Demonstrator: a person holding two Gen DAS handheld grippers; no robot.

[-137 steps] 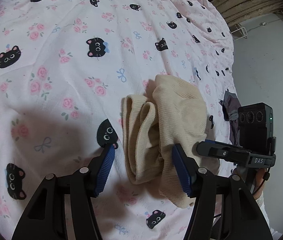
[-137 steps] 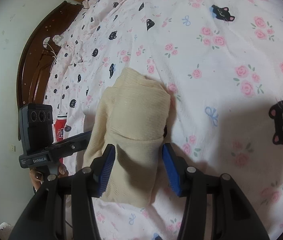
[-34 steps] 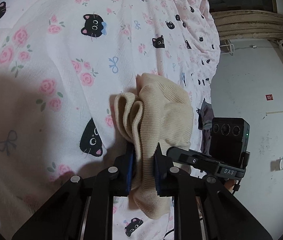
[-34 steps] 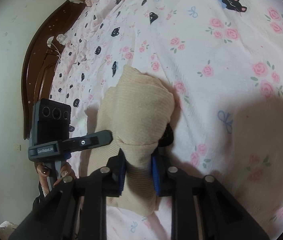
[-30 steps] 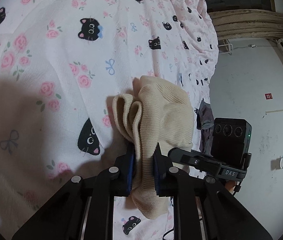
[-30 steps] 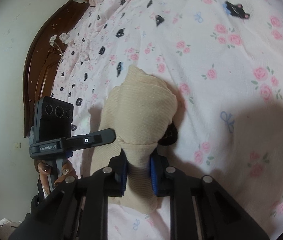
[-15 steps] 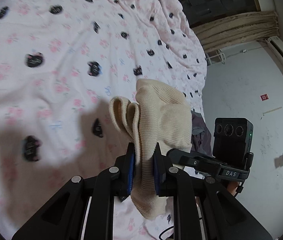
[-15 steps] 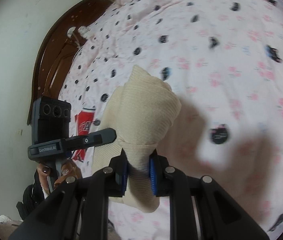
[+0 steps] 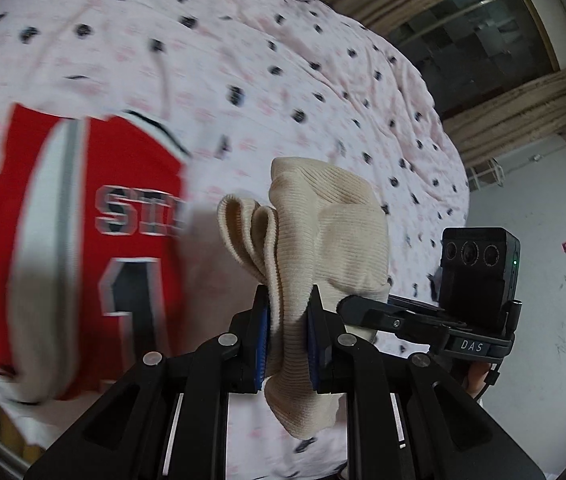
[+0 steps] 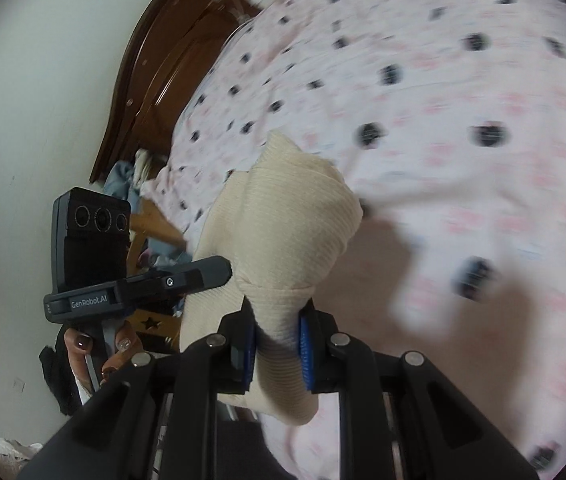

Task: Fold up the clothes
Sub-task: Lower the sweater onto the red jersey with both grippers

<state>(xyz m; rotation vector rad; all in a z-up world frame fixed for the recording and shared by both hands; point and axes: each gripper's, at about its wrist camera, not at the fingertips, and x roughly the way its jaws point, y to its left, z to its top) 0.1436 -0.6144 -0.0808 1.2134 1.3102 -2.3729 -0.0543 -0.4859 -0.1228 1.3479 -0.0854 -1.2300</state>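
Note:
A folded cream ribbed garment hangs in the air between both grippers, lifted off the bed. My left gripper is shut on one end of it, the folds bunched between the blue pads. My right gripper is shut on the other end of the cream garment. In the left wrist view the right gripper shows at the right with its camera block. In the right wrist view the left gripper shows at the left, a hand on its handle.
A red sports jersey with white stripes and lettering lies flat on the pink cat-print bedspread at the left. A dark wooden headboard and a heap of clothes stand beside the bed. A window with curtains is behind.
Both grippers have lifted the cream garment off the bedspread and carried it sideways across the bed. The red jersey has come into the left wrist view, and the headboard looms larger.

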